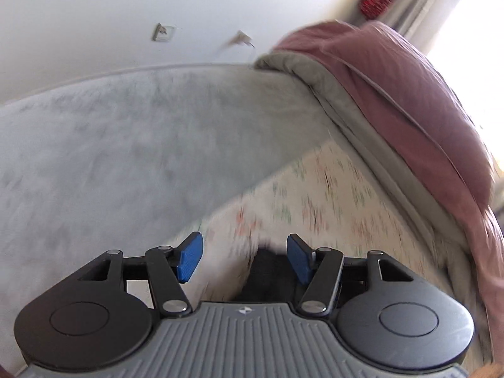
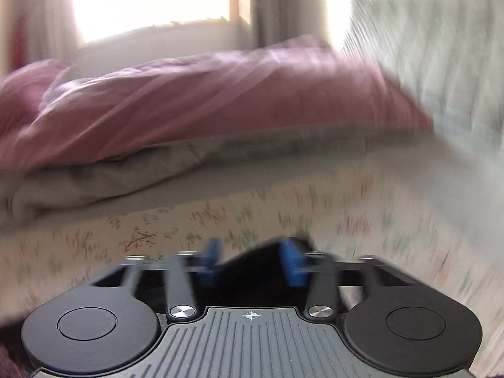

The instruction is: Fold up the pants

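The pants (image 1: 267, 280) show as a patch of dark cloth on the floral bed sheet (image 1: 330, 195), just under my left gripper (image 1: 245, 258). That gripper is open, its blue pads (image 1: 190, 260) wide apart, and the cloth lies low beside the right-hand pad without being pinched. In the blurred right wrist view the same dark pants (image 2: 252, 275) fill the gap below my right gripper (image 2: 250, 261). Its blue pads (image 2: 291, 264) also stand apart, and the cloth lies loose between them. Most of the garment is hidden under the gripper bodies.
A grey fuzzy blanket (image 1: 110, 145) covers the bed to the left, up to a white wall. A pink duvet (image 1: 409, 88) on a grey cover (image 2: 126, 170) is heaped along the far side, below a bright window (image 2: 151, 3).
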`<state>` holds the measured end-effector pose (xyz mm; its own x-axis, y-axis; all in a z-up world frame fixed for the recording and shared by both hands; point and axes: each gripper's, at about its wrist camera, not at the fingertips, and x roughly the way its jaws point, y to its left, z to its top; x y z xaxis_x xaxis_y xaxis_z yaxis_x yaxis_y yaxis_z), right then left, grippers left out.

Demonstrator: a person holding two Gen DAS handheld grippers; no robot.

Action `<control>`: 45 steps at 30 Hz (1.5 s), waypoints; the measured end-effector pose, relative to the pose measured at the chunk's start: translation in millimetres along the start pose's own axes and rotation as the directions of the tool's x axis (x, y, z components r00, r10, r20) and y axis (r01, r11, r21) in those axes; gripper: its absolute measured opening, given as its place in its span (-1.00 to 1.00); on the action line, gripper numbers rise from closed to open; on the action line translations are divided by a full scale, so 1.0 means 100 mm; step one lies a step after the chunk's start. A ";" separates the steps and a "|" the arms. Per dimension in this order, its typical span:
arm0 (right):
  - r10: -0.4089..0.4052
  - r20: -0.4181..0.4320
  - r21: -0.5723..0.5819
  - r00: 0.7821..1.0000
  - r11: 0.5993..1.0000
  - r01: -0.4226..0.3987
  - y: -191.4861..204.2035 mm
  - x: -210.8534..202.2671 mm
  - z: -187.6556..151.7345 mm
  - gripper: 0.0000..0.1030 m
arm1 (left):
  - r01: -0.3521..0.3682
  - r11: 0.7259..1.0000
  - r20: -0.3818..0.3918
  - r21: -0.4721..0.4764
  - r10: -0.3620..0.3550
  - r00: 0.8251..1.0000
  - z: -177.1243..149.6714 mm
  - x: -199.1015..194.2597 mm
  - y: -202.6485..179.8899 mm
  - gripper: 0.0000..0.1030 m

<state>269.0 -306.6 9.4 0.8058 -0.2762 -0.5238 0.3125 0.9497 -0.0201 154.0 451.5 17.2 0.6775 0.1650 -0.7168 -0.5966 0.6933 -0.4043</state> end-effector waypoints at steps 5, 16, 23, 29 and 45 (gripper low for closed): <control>0.253 -0.036 -0.287 0.967 0.924 -0.253 0.74 -0.29 -0.22 0.44 | -0.015 0.992 -0.012 0.125 0.017 1.000 -0.45 0.09 -0.07 0.76; 0.339 -0.244 -0.605 0.908 0.679 -0.416 1.94 0.19 -0.73 0.36 | 0.022 0.959 0.070 0.282 -0.043 0.997 -0.70 0.12 -0.18 0.16; 0.422 -0.382 -0.573 0.822 0.590 -0.569 2.03 0.22 -0.73 -1.00 | 0.072 0.958 0.077 0.276 -0.097 0.992 -0.69 -0.13 0.01 -0.33; 0.411 -0.301 -0.621 0.860 0.600 -0.504 2.17 0.15 -0.60 -1.00 | 0.101 0.950 0.050 0.296 -0.121 0.991 -0.75 -0.22 0.13 -0.32; 0.530 -0.348 -0.505 0.773 0.589 -0.631 2.05 0.33 -0.72 -0.54 | 0.156 0.968 -0.007 0.195 -0.158 0.987 -0.65 0.01 0.13 0.56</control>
<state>323.3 -110.3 -73.2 0.6132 0.3414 -0.7123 -0.5789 0.8078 -0.1112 119.1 415.1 -25.1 0.7601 0.0486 -0.6480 -0.3882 0.8336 -0.3929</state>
